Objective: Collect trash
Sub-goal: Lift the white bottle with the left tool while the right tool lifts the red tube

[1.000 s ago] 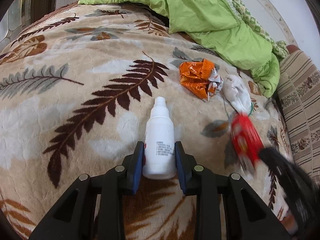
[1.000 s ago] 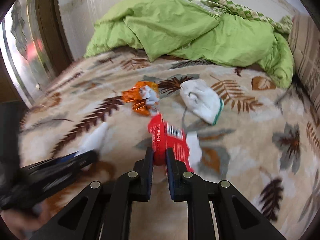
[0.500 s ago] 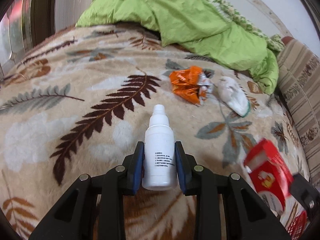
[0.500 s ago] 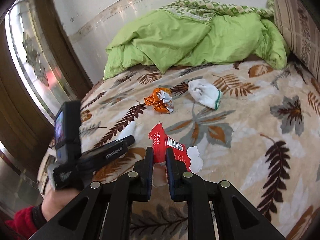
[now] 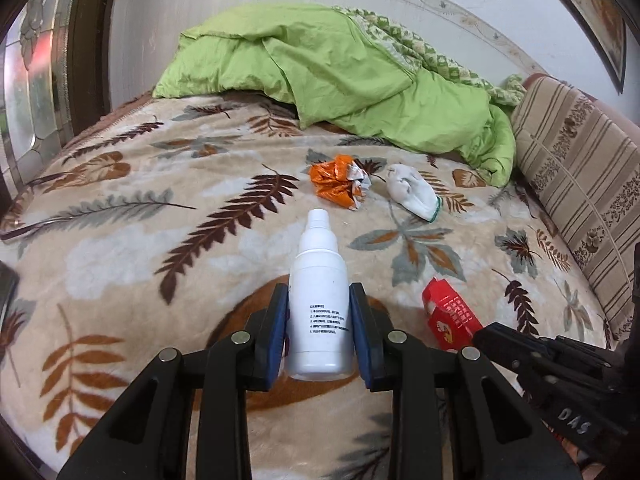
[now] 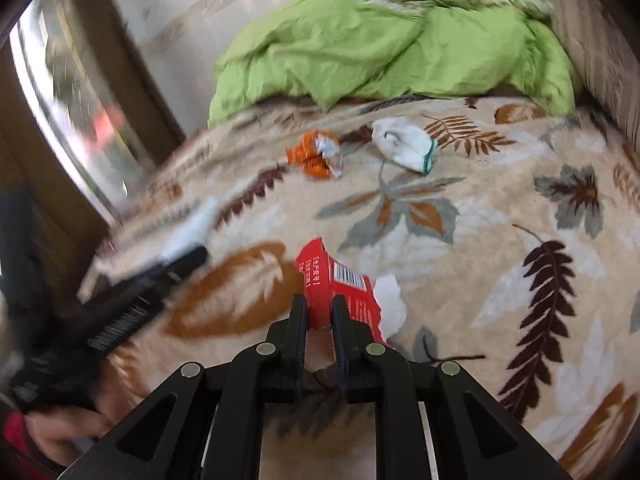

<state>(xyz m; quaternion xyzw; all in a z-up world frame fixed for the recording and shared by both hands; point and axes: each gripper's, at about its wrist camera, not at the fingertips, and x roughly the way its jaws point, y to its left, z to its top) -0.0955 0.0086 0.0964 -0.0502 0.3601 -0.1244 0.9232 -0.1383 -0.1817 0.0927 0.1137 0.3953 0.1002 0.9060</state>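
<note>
My left gripper (image 5: 319, 294) is shut on a white plastic bottle (image 5: 319, 300), its cap pointing away, held above the leaf-patterned blanket (image 5: 120, 240). My right gripper (image 6: 319, 304) is shut on a torn red snack box (image 6: 336, 284), which also shows at the lower right of the left wrist view as the red snack box (image 5: 450, 316). On the blanket further back lie a crumpled orange wrapper (image 5: 338, 186) and a white sock (image 5: 412, 196). The right wrist view shows the orange wrapper (image 6: 316, 156), the sock (image 6: 404, 148) and, blurred at left, the bottle (image 6: 192, 228) in the other gripper.
A rumpled green quilt (image 5: 340, 76) fills the back of the bed. A striped cushion (image 5: 576, 168) lines the right side. A dark wooden door frame with patterned glass (image 5: 36, 80) stands at the left. A hand and red sleeve (image 6: 24, 436) hold the left tool.
Both grippers have pulled back from the bed with their loads; more of the blanket, quilt and wall shows. The left one also rose. The red box has moved nearer to the bottle's side.
</note>
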